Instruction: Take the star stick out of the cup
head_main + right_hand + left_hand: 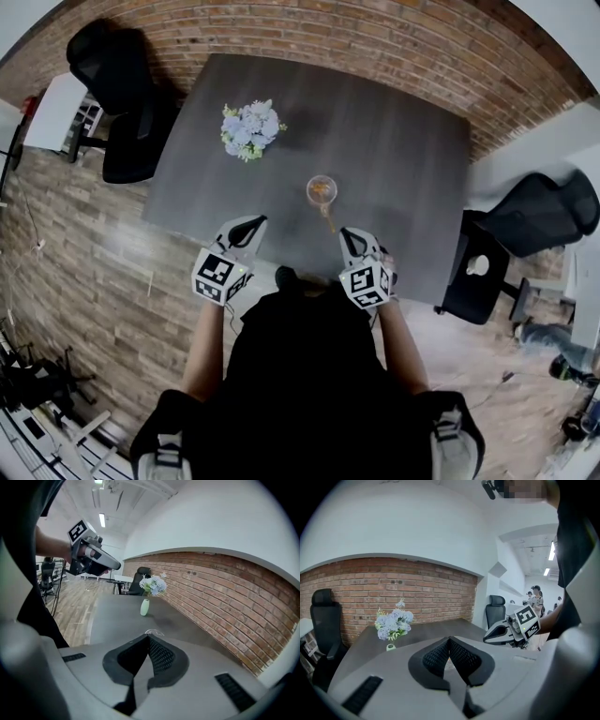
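Both grippers shut and empty, cup waiting ahead.

Head view: cup point(322, 190) stands mid-table, stick point(328, 218) leaning out toward the near edge, long axis far-to-near. The right gripper point(350, 236) is closer, cup just far-left of it, and the left gripper point(253, 225) is farther off. Left gripper view: jaws pressed together, nothing between. Right gripper view: jaws together too, cup rim point(152, 632) straight ahead over the tips.
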Available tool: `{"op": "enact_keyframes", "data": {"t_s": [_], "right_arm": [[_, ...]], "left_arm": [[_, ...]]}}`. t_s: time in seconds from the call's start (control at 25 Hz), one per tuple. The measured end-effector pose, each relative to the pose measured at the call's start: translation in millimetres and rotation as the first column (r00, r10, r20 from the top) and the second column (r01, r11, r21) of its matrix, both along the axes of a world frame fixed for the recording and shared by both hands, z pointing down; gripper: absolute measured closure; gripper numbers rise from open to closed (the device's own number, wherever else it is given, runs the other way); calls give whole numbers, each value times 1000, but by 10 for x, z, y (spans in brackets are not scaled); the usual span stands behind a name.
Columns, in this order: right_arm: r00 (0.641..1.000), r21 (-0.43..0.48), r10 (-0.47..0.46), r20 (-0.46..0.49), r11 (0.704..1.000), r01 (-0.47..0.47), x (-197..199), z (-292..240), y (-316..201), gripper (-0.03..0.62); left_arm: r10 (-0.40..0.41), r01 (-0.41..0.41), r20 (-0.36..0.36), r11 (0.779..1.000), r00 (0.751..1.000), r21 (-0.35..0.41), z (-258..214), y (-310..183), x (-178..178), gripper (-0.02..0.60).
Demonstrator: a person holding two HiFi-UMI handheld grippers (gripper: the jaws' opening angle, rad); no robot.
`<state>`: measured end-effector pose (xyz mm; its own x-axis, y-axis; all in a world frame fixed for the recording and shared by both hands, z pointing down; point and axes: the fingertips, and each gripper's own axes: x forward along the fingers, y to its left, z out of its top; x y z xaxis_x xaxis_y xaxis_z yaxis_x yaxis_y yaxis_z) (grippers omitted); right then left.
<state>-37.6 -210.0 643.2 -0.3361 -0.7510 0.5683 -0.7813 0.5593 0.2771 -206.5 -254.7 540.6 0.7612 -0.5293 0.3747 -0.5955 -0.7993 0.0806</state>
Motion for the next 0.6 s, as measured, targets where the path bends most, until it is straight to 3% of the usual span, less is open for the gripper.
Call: {"op": "enact_keyframes", "data": {"t_s": [0.6], "right_arm": [[999,-64,43,-5,997,-43,-179,310,-54,529]], "left_arm": [[57,-57,11,998,998,-10,43,-160,-135,580]]}}
